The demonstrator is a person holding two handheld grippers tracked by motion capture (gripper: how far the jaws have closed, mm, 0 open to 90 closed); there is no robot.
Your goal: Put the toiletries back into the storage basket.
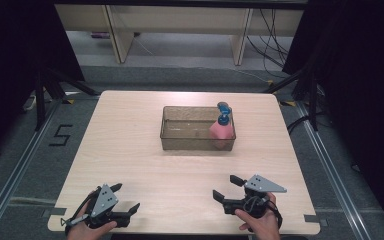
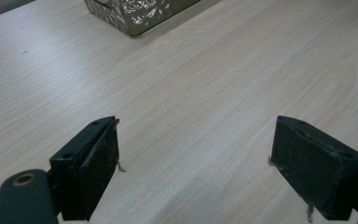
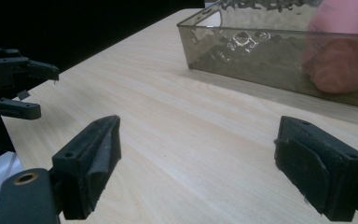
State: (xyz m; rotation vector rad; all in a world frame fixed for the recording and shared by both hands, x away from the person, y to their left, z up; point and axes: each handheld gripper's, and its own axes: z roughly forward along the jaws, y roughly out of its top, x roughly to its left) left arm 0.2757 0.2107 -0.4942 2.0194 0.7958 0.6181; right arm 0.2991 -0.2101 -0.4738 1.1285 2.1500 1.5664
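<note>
At the near edge of the wooden table (image 1: 130, 150), the left gripper (image 1: 126, 197) and the right gripper (image 1: 226, 186) rest in the person's hands. The jaws of both stand wide apart and hold nothing. Farther away, near the middle of the table, stands a clear brown bin (image 1: 187, 137). A pink bottle (image 1: 221, 131) with a blue cap (image 1: 224, 112) leans inside it, at its right end.

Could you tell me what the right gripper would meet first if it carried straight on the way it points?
Probably the bin: the right gripper points over bare table at its near wall, though depth is hard to judge.
</note>
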